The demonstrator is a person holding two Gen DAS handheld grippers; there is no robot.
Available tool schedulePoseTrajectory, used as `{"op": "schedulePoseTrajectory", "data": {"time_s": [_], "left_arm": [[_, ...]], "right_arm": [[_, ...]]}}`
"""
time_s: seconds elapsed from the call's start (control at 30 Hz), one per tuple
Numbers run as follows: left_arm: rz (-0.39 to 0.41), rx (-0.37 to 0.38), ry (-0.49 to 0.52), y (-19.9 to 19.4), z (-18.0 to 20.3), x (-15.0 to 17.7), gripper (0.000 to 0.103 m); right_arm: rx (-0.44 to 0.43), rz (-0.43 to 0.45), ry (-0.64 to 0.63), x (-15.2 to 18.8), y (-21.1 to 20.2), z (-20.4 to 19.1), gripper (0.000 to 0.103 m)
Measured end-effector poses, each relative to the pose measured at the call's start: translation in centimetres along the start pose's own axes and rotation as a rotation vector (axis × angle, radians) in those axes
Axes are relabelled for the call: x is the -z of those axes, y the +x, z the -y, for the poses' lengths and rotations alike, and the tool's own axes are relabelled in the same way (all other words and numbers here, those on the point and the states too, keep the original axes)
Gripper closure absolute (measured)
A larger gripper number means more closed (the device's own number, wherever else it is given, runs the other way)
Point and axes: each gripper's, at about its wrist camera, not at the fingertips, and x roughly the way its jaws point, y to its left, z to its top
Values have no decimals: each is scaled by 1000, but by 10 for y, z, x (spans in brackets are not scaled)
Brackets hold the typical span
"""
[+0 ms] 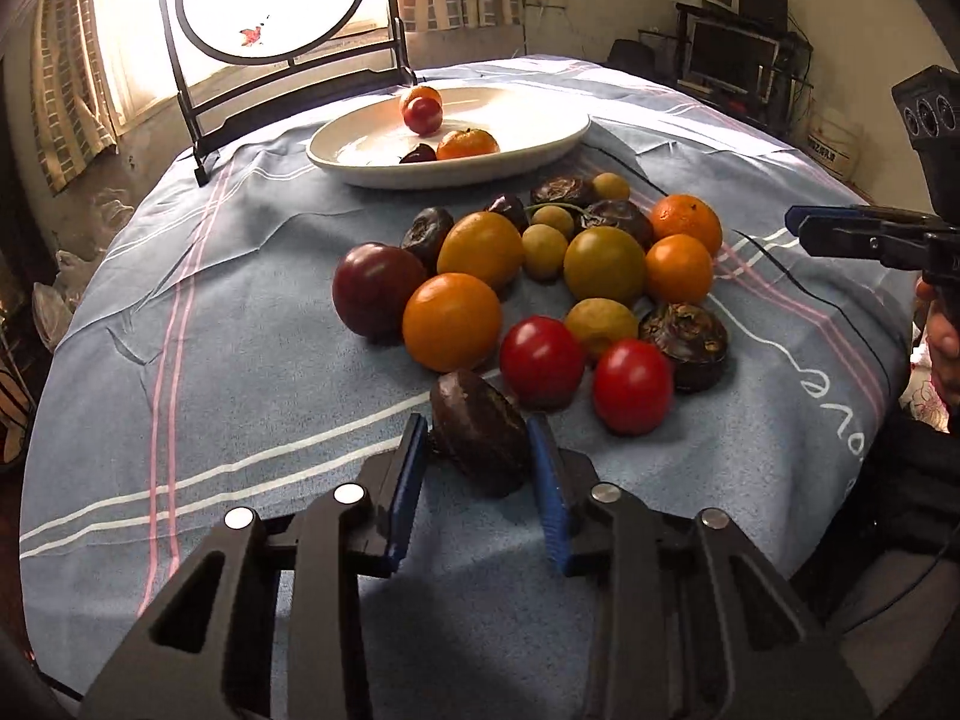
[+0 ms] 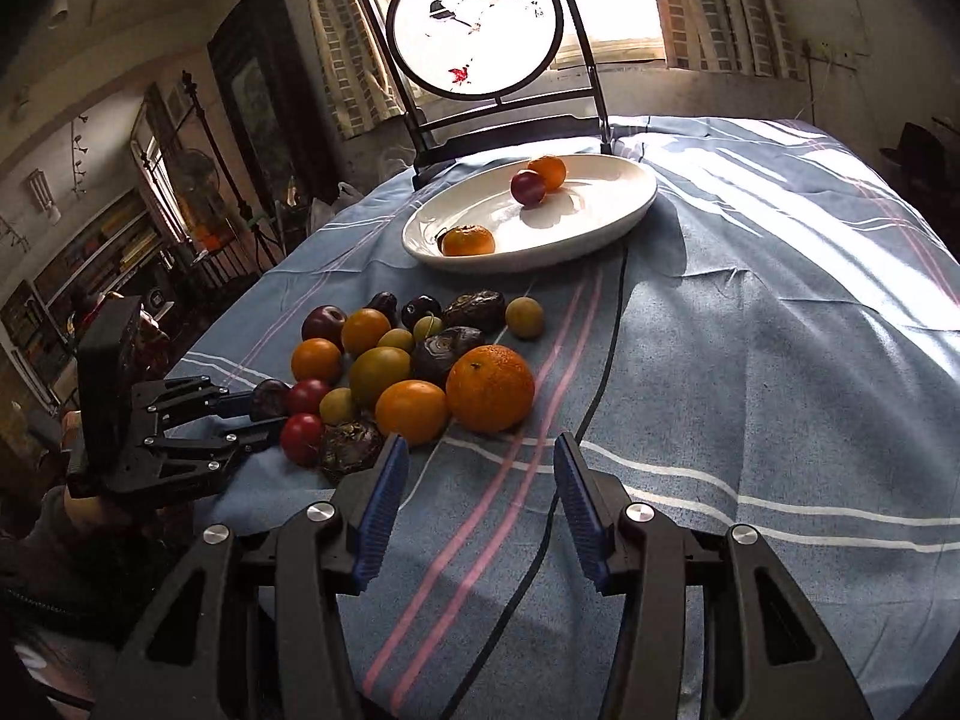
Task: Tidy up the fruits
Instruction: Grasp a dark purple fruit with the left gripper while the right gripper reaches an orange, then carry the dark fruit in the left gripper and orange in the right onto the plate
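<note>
- The left gripper [image 1: 480, 450] has its blue pads clamped on a dark, wrinkled fruit [image 1: 480, 435] at the near edge of the fruit pile [image 1: 558, 276], on the side away from the white plate [image 1: 372, 165]; the fruit looks to sit on the striped cloth [image 1: 240, 330] covering the counter
- The step in hand reads as lifting this fruit and carrying it to the plate, which already holds an orange [image 1: 467, 144], a red fruit [image 1: 422, 114] and a couple more
- Lift straight up before travelling: two red tomatoes [image 1: 542, 360] lie just beside the gripped fruit and would roll if nudged
- The skin looks shrivelled and soft, so a gentle squeeze seems enough
- Carry it high over the pile and set it on a bare part of the plate, low, so it does not roll
- The right gripper [image 2: 480, 480] is parted and grasps nothing, pointing at cloth just short of the big orange [image 2: 489, 387] on the pile's near side; keeping it off the left gripper's path seems wise
</note>
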Motion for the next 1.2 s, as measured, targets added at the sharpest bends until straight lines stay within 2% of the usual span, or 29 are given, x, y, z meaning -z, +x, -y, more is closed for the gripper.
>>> {"op": "schedulePoseTrajectory", "data": {"time_s": [0.13,0.17,0.23,0.3,0.33,0.37,0.47,0.63,0.93,1.07,1.1,1.17,1.2], "left_arm": [[14,-6,-8,0,1,-1,69],[25,-15,-10,0,1,-1,60],[31,-22,-25,2,0,0,49],[34,14,-48,3,-4,0,54],[36,21,-55,2,-6,0,64],[39,21,-60,2,-7,-1,68],[42,51,-87,0,-12,0,68],[47,51,-90,-3,-13,4,69],[72,43,-102,-15,-16,4,69],[32,37,-112,-3,-20,5,69],[28,39,-117,-1,-21,5,69],[24,31,-109,0,-19,6,69],[23,29,-105,0,-18,6,68]], "right_arm": [[11,-12,-22,-4,10,-2,52],[13,-16,-27,-5,13,-3,52],[16,-18,-33,-10,19,-6,52],[15,-18,-32,-16,26,-8,52],[17,-20,-31,-20,29,-8,52],[22,-23,-32,-22,32,-10,52],[36,-43,-36,-29,43,-11,52],[78,-75,-34,-32,54,-10,52],[31,-126,-5,-33,59,-2,52],[0,-172,49,-37,72,8,51],[-5,-174,56,-38,73,8,51],[-3,-171,36,-38,73,3,61],[15,-161,22,-37,72,0,61]]}}
